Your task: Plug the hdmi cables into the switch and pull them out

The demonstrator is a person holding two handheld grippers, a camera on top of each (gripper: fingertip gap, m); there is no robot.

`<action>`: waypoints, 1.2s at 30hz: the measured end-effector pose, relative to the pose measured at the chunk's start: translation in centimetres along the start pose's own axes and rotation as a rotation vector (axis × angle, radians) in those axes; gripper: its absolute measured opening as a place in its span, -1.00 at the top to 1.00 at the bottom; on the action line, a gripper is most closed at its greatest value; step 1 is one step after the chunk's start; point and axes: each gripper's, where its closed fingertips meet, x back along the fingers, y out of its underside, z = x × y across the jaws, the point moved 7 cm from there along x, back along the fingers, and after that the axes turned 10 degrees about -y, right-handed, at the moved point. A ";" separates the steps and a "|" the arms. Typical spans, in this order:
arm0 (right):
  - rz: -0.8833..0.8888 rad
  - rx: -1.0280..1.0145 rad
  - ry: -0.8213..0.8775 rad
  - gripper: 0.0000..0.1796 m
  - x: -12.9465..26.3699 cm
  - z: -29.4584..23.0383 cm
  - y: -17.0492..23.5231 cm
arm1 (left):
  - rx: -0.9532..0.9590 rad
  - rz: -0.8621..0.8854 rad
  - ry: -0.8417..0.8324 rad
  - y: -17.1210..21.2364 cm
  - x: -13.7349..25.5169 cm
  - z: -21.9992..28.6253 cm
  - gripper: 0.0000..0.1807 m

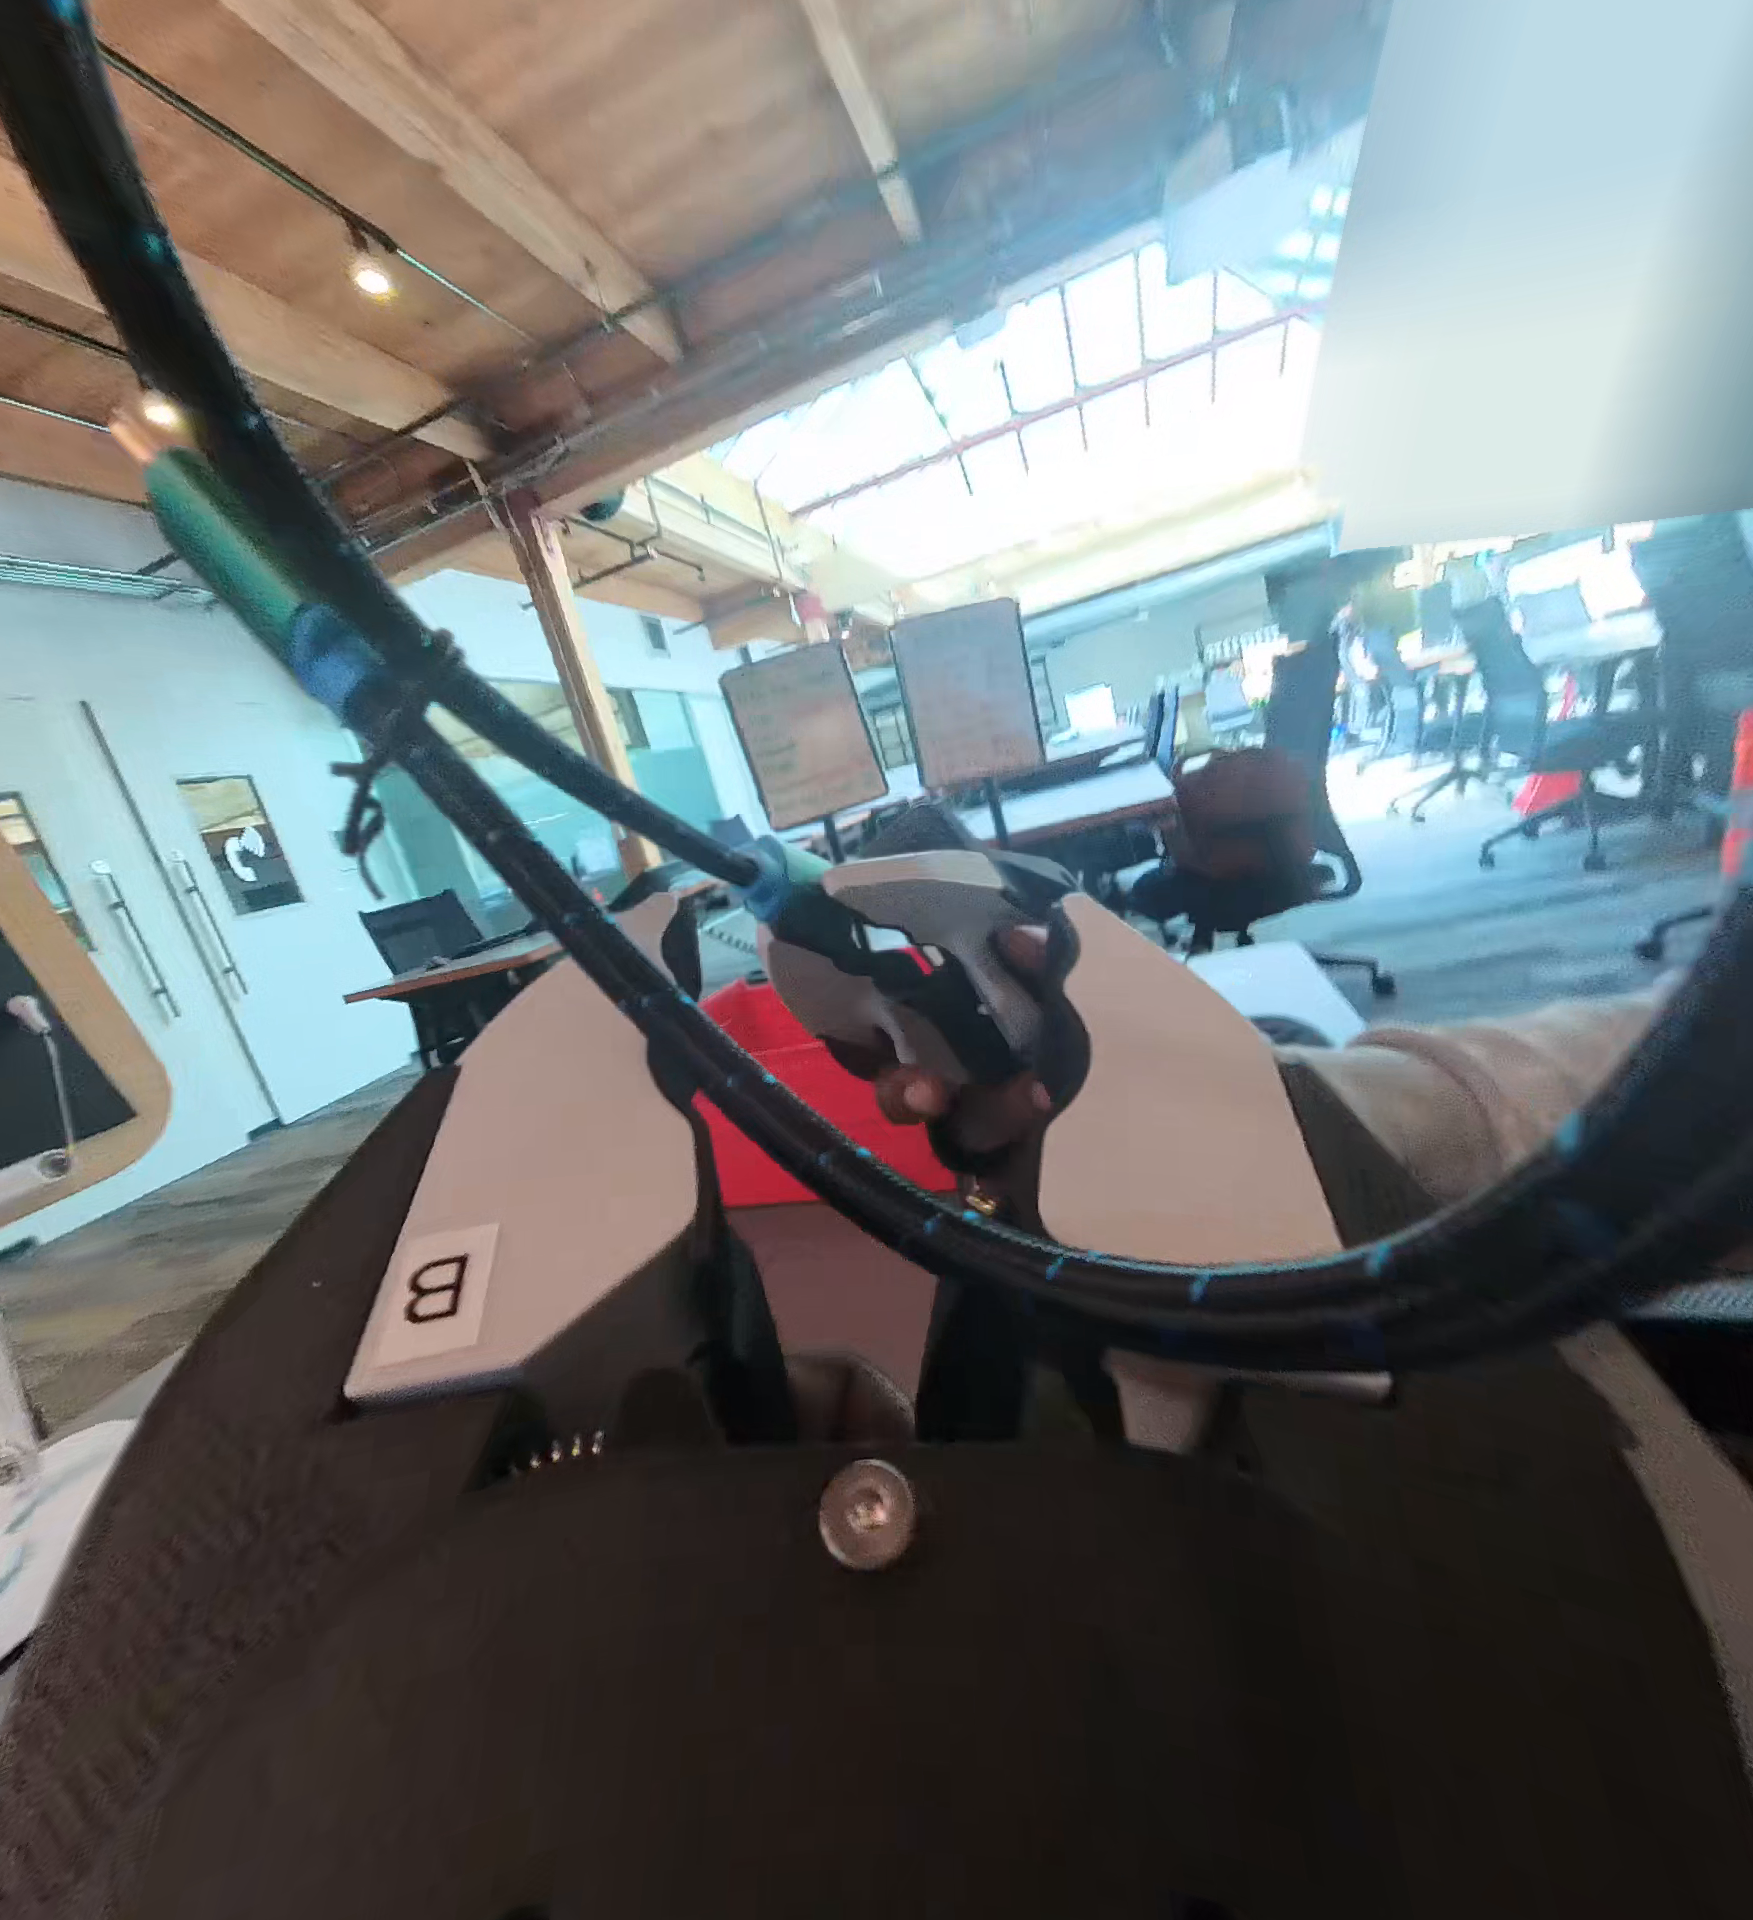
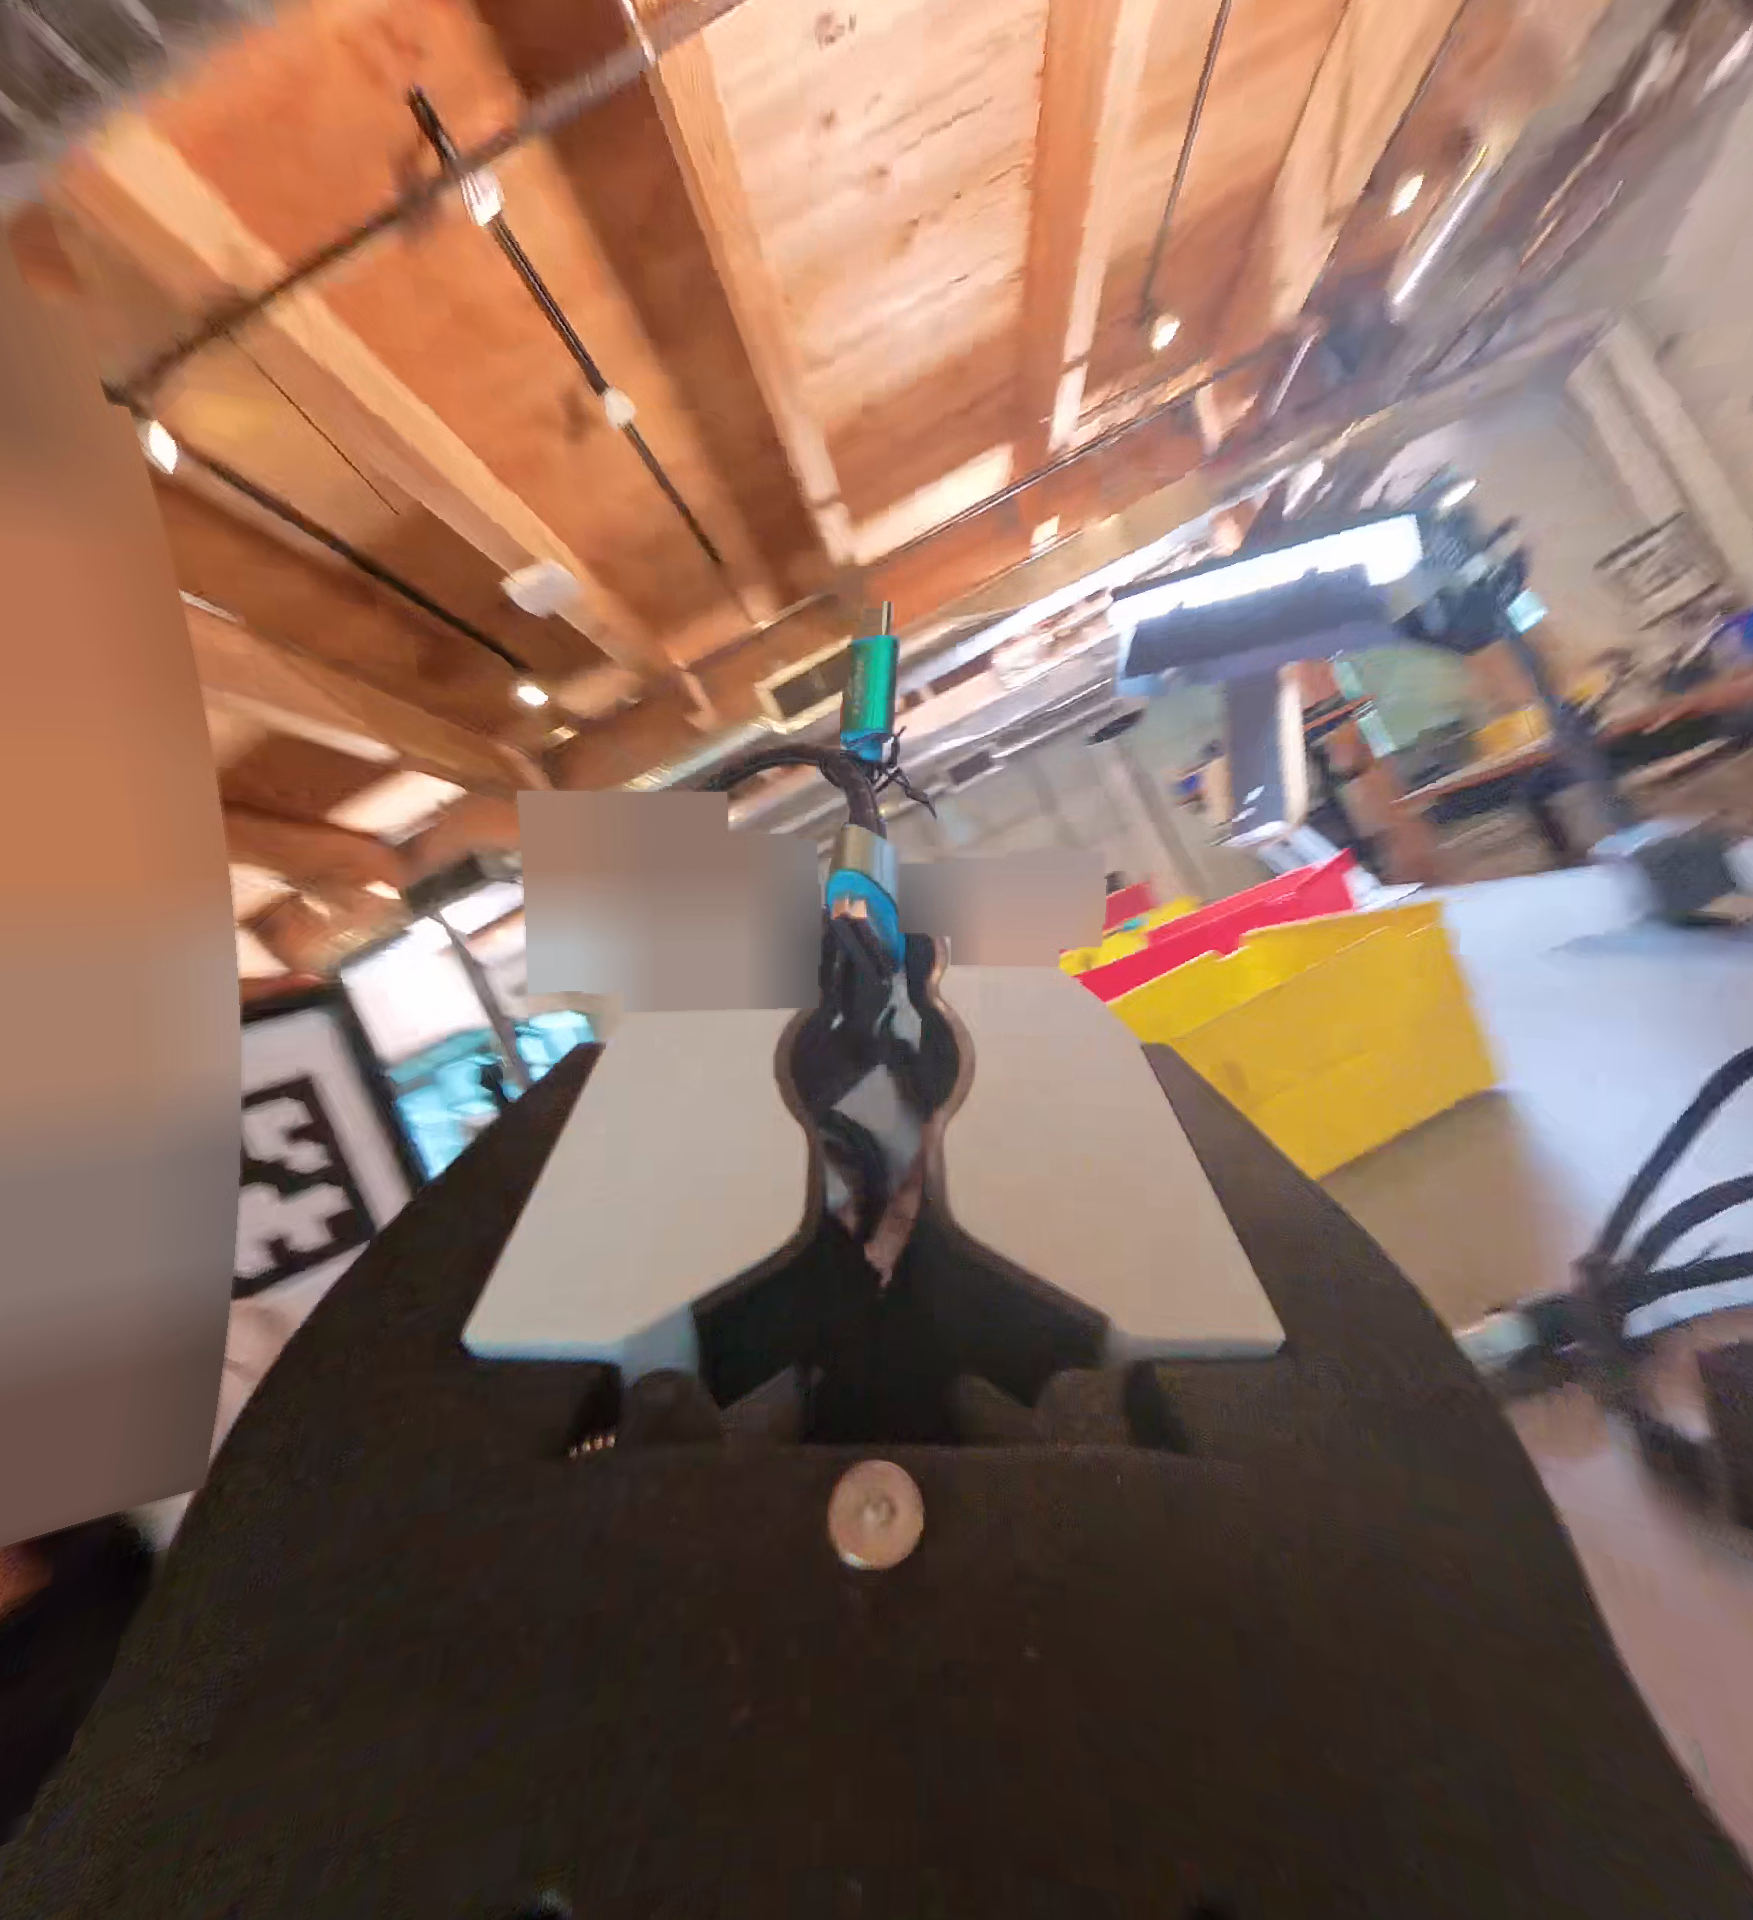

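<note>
1. Two grey fingers of the right gripper (image 2: 877,1049) are pressed almost together and pinch a black braided cable (image 2: 867,997) in the narrow gap between them; the cable is held just below its blue strain relief.
2. Beyond the right fingertips, one green plug (image 2: 864,681) with a metal tip points up toward the wooden ceiling (image 2: 851,260); a black tie binds the cable loops just under it.
3. The left gripper (image 1: 877,1018) has its fingers spread apart; nothing is pinched between them, but the cable (image 1: 643,997) passes across the gap close over them.
4. In the left wrist view, the right gripper (image 1: 919,961) shows farther off, held by a hand (image 1: 965,1081) with a beige sleeve; its fingers clamp the cable next to a blue and green plug (image 1: 784,878).
5. A second green plug (image 1: 217,540) hangs free at upper left, tied to the cable loop; the cable curves wide to the right edge.
6. The switch is not visible in either view.
7. Yellow and red bins (image 2: 1308,1029) stand at the right of the right wrist view; office chairs (image 1: 1256,852) and a table (image 1: 1080,790) stand in the background of the left one.
</note>
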 end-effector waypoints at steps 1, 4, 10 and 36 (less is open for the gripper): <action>0.019 -0.078 -0.019 0.87 0.2 0.5 0.2 | -0.034 -0.013 -0.009 0.2 -0.1 0.1 0.30; 0.164 -0.220 -0.089 0.89 0.9 1.1 -0.2 | -0.248 -0.067 -0.053 0.7 0.2 0.1 0.38; 0.182 -0.266 -0.085 0.89 1.8 1.3 -1.0 | -0.259 -0.055 -0.076 0.3 0.7 -0.3 0.56; 0.112 -0.820 -0.220 0.89 -2.4 1.8 6.0 | -0.220 -0.079 -0.019 1.2 0.5 0.0 0.56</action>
